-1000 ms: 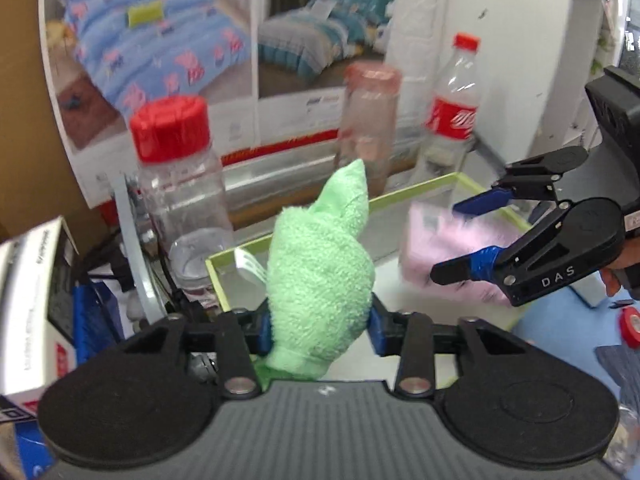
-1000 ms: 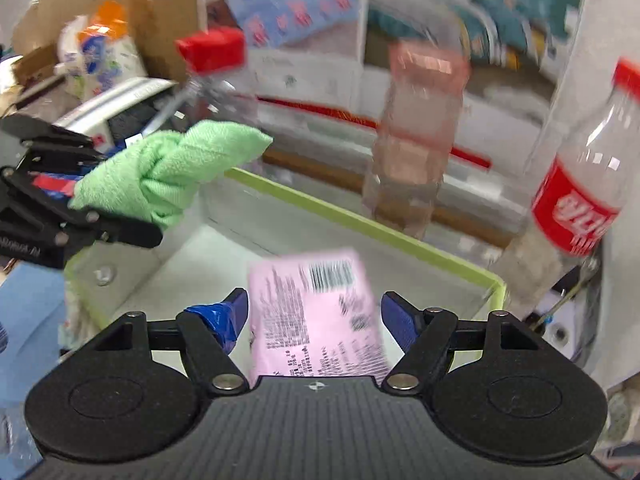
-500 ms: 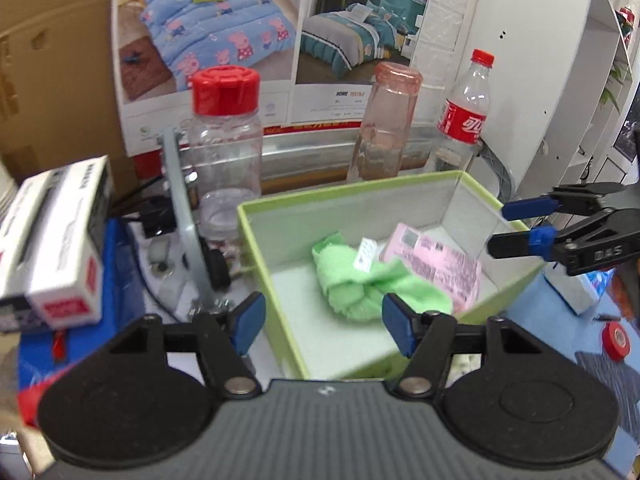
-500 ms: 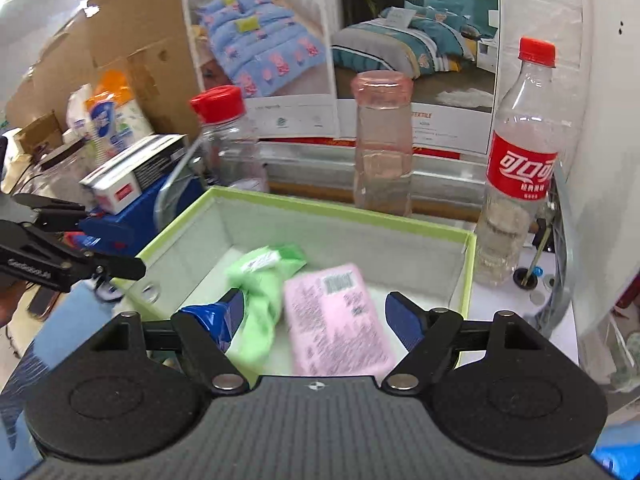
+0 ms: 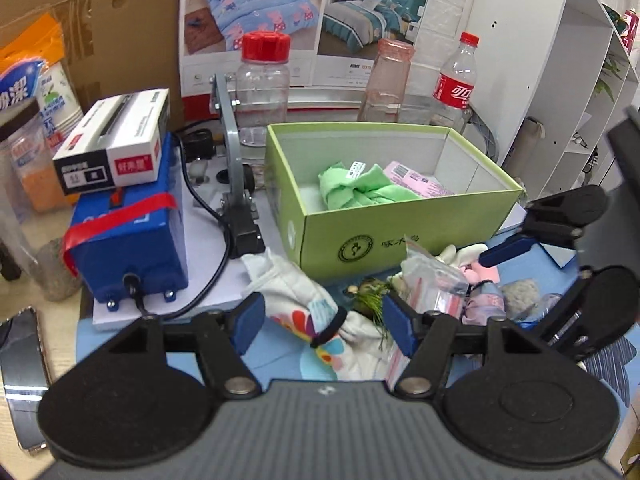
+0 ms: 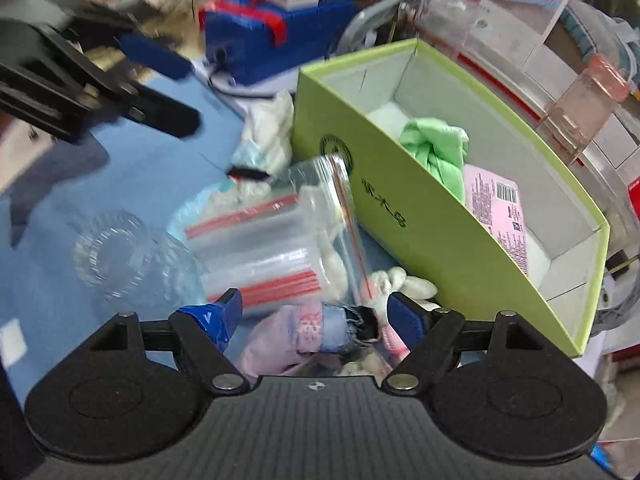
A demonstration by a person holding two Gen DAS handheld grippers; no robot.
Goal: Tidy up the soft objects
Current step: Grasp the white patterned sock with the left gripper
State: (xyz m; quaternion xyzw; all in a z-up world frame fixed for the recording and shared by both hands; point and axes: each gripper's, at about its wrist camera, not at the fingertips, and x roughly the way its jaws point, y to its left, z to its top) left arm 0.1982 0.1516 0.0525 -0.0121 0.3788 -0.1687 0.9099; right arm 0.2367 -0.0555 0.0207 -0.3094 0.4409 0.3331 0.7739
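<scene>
The crumpled green cloth (image 5: 360, 190) and flat pink packet (image 5: 418, 184) lay in the light-green cardboard box (image 5: 400, 236), mid-frame. The left gripper (image 5: 324, 326) and right gripper (image 6: 314, 318) both gaped apart, holding nothing. Low in the frame, the right one hovered over what was maybe a pink cloth bundle (image 6: 280, 340).

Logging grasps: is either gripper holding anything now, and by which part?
Nothing is held. The left gripper and right gripper are both open above the clutter.

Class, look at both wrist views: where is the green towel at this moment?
The green towel lies inside the green box, left of the pink packet in the left wrist view; neither gripper touches it.
</scene>
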